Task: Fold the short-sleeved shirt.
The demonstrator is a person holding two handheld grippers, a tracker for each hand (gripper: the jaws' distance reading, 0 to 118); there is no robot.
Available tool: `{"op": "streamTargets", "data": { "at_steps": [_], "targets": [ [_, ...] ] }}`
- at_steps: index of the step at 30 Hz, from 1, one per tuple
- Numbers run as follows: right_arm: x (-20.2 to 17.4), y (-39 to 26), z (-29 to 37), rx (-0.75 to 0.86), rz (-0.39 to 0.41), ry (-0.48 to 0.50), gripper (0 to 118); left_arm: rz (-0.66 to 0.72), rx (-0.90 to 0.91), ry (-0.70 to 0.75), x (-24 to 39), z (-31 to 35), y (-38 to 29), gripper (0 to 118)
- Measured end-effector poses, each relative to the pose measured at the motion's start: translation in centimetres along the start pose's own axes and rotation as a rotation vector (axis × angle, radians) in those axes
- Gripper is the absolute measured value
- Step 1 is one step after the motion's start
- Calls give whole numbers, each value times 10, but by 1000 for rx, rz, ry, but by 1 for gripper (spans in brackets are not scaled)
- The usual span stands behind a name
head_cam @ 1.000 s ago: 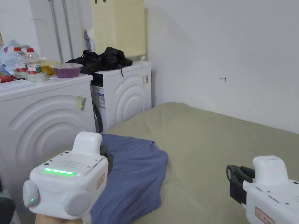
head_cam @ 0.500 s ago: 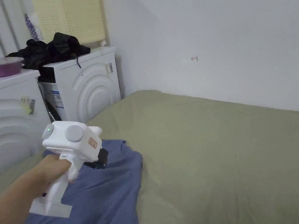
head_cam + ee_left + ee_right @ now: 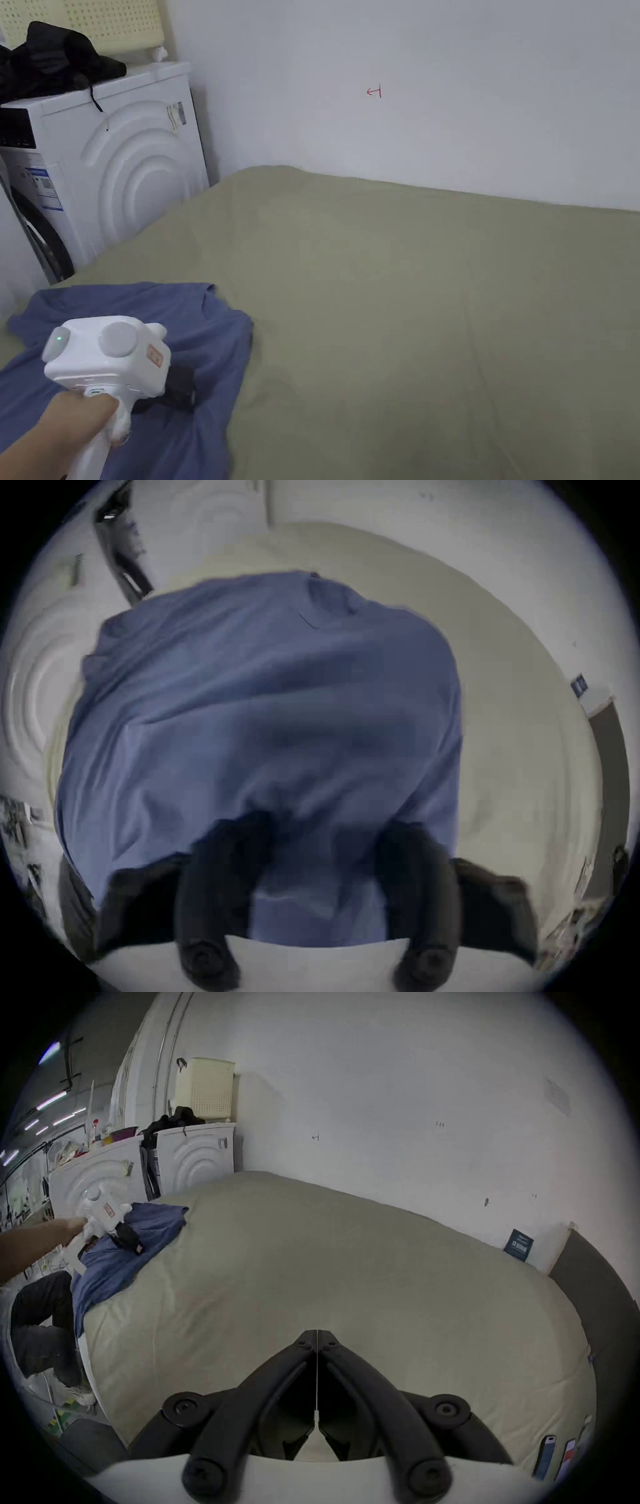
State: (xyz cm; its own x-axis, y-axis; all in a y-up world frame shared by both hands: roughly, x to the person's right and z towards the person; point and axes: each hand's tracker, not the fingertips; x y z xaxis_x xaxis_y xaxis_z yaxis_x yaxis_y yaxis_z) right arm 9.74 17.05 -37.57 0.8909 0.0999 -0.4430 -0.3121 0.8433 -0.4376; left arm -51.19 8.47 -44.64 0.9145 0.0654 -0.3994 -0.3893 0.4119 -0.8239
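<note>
I stand at the side of a bed (image 3: 406, 300) covered with an olive-green sheet, and the blue short-sleeved shirt (image 3: 206, 325) lies crumpled on its left near corner, close to the white washing machine (image 3: 119, 162). In the head view my left hand (image 3: 75, 419) holds the left tool (image 3: 178, 395) low over the shirt, with the black front part down on the cloth near the shirt's right edge. In the left gripper view the shirt (image 3: 263, 701) spreads out in front of the tool (image 3: 322, 830), and the two dark jaws stand apart with blue cloth between them and over their tips; the picture is blurred there, so I think the jaws are not pressing the cloth, but I cannot be fully sure. In the right gripper view my right tool (image 3: 317, 1333) is over the bare sheet at the near side of the bed (image 3: 346, 1269), well apart from the shirt (image 3: 114, 1255), and its two jaws are together with the tips touching and nothing held between them. The same view shows the left tool (image 3: 133, 1245) far off on the shirt, with my arm reaching to it. On top of the washing machine lies a heap of black clothes (image 3: 56, 59), and behind it stands a pale yellow basket (image 3: 204, 1089) against the white wall (image 3: 437, 94). The rest of the sheet is smooth, with only soft wrinkles.
</note>
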Motion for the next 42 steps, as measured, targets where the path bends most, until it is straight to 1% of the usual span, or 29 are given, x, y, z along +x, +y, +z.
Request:
{"op": "streamTargets", "data": {
  "at_steps": [1, 2, 3, 5, 8, 10, 12, 14, 16, 18, 21, 23, 26, 31, 35, 36, 37, 38, 39, 40, 41, 42],
  "targets": [
    [1, -1, 3, 4, -1, 0, 0, 67, 17, -70, -4, 9, 1, 2],
    [2, -1, 5, 7, -3, -1, 0, 79, 50, -86, -6, 15, 0, 2],
    [3, -1, 8, 10, -5, -3, 0, 61, 97, -40, -8, 24, -2, 2],
    [8, 1, 14, 13, -18, -9, 0, 19, 90, -108, -6, 43, -2, 2],
    [29, -4, 35, 37, -55, -36, 0, -41, 150, -135, 8, 83, 2, 2],
    [41, -5, 50, 47, -63, -67, 0, -51, 214, -193, 21, 118, 6, 2],
    [54, -5, 70, 54, -72, -104, 0, -60, 263, -282, 37, 152, 11, 2],
    [69, -8, 86, 64, -97, -125, 0, -87, 311, -360, 61, 184, 16, 2],
    [81, -9, 107, 70, -119, -157, 0, -144, 343, -422, 96, 214, 18, 2],
    [96, -15, 125, 77, -124, -203, 0, -233, 357, -452, 137, 235, 16, 2],
    [119, -25, 156, 82, -162, -257, 0, -345, 346, -531, 208, 256, 8, 2],
    [133, -32, 177, 80, -170, -294, 0, -400, 331, -593, 257, 265, -4, 2],
    [153, -47, 209, 81, -176, -358, 0, -515, 286, -695, 340, 272, -27, 2],
    [176, -72, 250, 77, -217, -443, 0, -687, 187, -847, 459, 272, -77, 2],
    [189, -84, 267, 61, -239, -493, 0, -760, 79, -959, 529, 260, -126, 2],
    [187, -83, 270, 59, -244, -499, 0, -782, 54, -981, 542, 257, -138, 3],
    [188, -84, 271, 59, -248, -504, 0, -794, 36, -997, 551, 256, -157, 6],
    [189, -86, 271, 57, -252, -508, 0, -805, 13, -1003, 560, 250, -168, 21],
    [190, -87, 271, 53, -257, -509, 0, -804, 5, -996, 567, 244, -177, 70],
    [188, -85, 269, 41, -257, -506, 0, -802, 1, -986, 572, 236, -186, 106],
    [188, -86, 267, 34, -256, -506, 0, -794, 5, -968, 572, 229, -193, 116],
    [187, -86, 265, 35, -254, -505, 0, -753, 31, -944, 569, 219, -197, 112]
  ]
}}
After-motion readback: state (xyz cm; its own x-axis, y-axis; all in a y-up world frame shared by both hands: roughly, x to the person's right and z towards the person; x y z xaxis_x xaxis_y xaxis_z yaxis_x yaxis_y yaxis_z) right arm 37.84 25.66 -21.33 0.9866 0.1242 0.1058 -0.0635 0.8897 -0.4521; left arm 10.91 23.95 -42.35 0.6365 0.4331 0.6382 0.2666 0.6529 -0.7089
